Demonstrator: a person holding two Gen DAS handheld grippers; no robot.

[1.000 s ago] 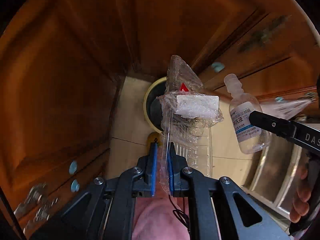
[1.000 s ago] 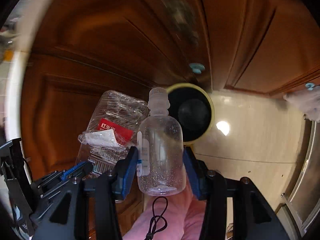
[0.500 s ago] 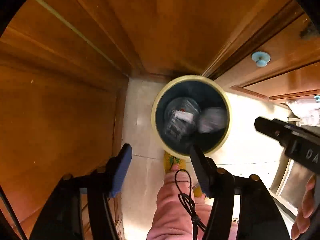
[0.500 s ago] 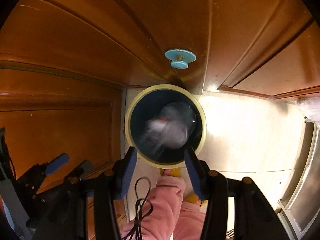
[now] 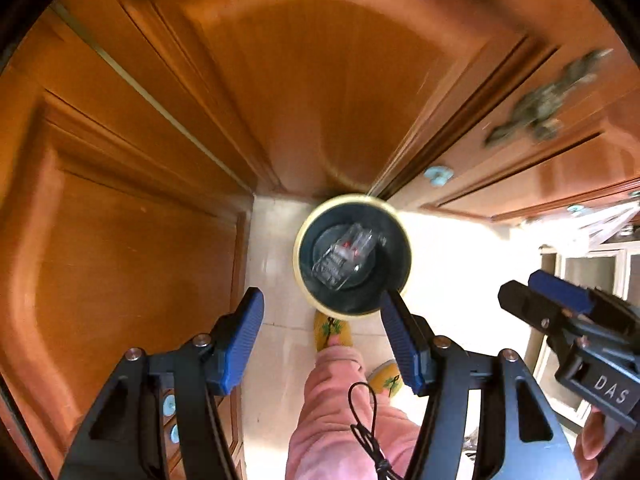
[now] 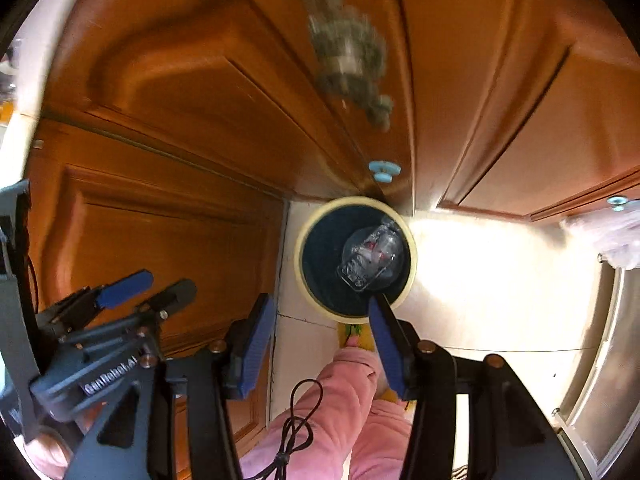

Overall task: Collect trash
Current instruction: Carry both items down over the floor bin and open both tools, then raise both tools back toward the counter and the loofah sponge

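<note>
Both hand-held grippers, left (image 5: 320, 340) and right (image 6: 318, 344), are hanging wide apart and empty above the bin (image 5: 405, 248) at frame centre; the trash (image 5: 344, 256) is lying inside it. Lifting straight up is keeping clear of the rim.

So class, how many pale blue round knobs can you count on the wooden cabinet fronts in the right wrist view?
2. One knob sits just above the bin; another is at the far right edge. Others may be hidden behind the grippers.

Wooden cabinet doors (image 5: 312, 92) — blue knob (image 6: 384, 170), slippers (image 5: 332, 330).
</note>
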